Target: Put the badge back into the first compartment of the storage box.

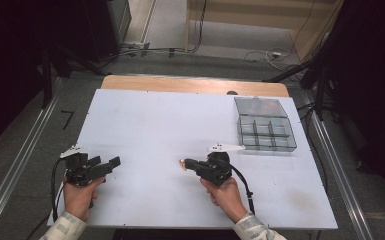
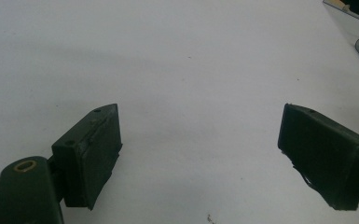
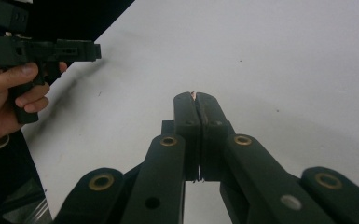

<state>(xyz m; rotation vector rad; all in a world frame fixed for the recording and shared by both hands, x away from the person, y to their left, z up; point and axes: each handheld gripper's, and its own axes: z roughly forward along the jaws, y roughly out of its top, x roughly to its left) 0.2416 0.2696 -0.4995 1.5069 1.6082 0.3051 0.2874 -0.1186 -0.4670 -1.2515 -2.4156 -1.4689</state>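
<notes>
1. Overhead, the left gripper (image 1: pixel 108 163) sits at the near left of the white table (image 1: pixel 150 125), held in the person's left hand (image 1: pixel 80 196), its jaws pointing right toward the other gripper.
2. Its jaws stand wide apart with bare tabletop between them; nothing is in their grasp.
3. Ahead and to the right of those jaws, in the left gripper view, the corner of a clear compartment box (image 2: pixel 354 21) shows at the frame's edge.
4. The right gripper (image 1: pixel 185 162) lies near the table's middle, held by the right hand (image 1: pixel 226 192), jaws pointing left.
5. Its jaws are pressed together, pinching a small pinkish object (image 3: pixel 193 94) at the very tips; what it is cannot be told.
6. Behind and to the right of the right gripper, the compartment box stands well apart, lid open.
</notes>
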